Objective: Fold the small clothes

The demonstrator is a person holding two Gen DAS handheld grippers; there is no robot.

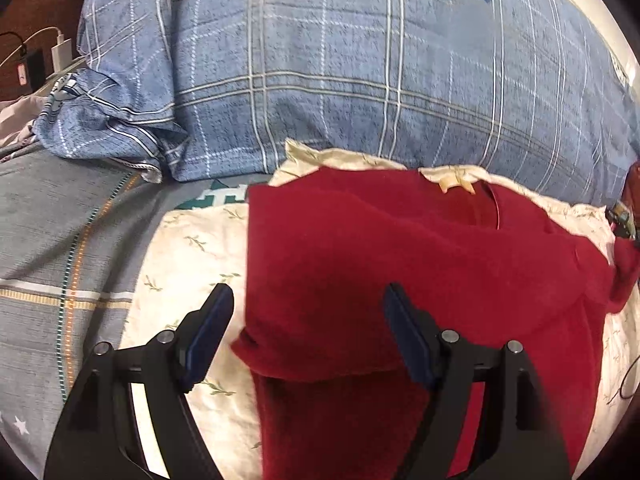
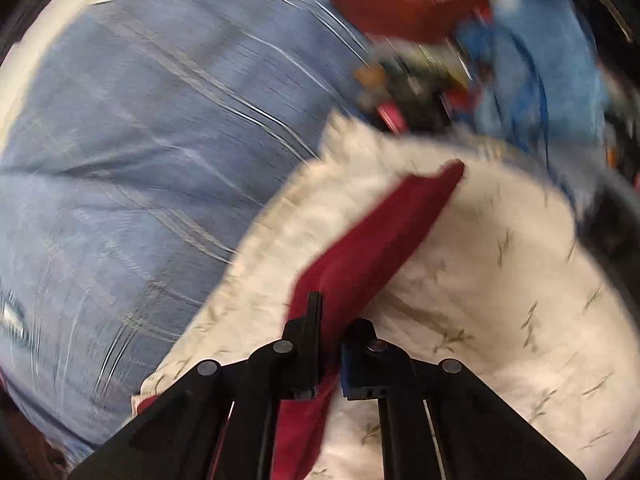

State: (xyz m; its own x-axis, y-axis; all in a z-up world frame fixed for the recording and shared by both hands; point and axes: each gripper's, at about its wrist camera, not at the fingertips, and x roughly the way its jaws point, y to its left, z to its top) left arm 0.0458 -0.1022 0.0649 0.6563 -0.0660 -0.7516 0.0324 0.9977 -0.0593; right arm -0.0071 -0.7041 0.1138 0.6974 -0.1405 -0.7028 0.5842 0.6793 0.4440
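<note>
On the cream leaf-print cloth (image 1: 192, 256), the right gripper (image 2: 330, 344) pinches the red shirt's (image 1: 400, 264) edge while the left gripper (image 1: 308, 332) gapes wide, so a hasty pull could undo the fold.

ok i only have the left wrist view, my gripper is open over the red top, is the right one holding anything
Observer: Yes. The right gripper is shut on a strip of the red top.
Operator: which way does that strip run
Observer: Away from the right gripper, tapering to a point over the cream leaf-print cloth.
Operator: anything past that cloth on the right side
Observer: A blurred pile of blue fabric and small dark objects; it is too smeared to name them.
Operator: and the left gripper, from your side
Observer: Neither view shows it from outside. The left wrist view has the left gripper open, with the red top's edge between its fingers.
</note>
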